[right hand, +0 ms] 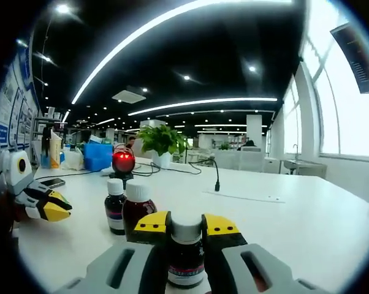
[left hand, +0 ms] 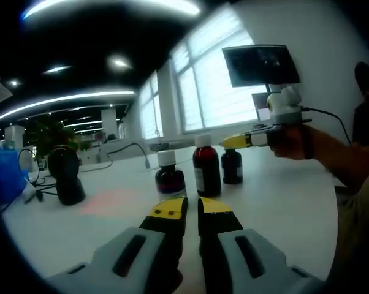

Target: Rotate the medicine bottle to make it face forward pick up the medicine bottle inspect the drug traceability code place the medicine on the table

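Three small dark medicine bottles with white caps sit bunched on a white table [right hand: 307,226], and the right gripper [right hand: 186,225] has its yellow-tipped jaws on either side of the nearest medicine bottle [right hand: 186,257], right up against its neck. They look closed on it, or very close to that; whether the pads are actually squeezing is hard to call. In the left gripper view the same tool [left hand: 238,141] reaches in from the right, level with the bottle tops, with a hand [left hand: 292,139] on its grip.

The left gripper [left hand: 192,209] is holding nothing: its jaws are nearly together with just a slim gap, and it hangs short of the bottles, the closest being the short bottle [left hand: 170,174] just ahead of its tips, with the taller middle bottle [left hand: 206,168] beyond to the right.

The step looks like turning or lifting that clamped bottle. Best bet would be to keep the grip square on the neck and turn slowly about the bottle's own axis, because the two neighbours [right hand: 128,208] stand just left of the jaws and a sloppy swing could knock them over. Lift straight up before tilting.

Hard to make out: the labels are blurry, so no traceability code is readable, and which way the label faces can't be told. The bottle's base is cut off low between the jaws. A dark scanner-like device [right hand: 123,162] glowing red stands well beyond the bottles.
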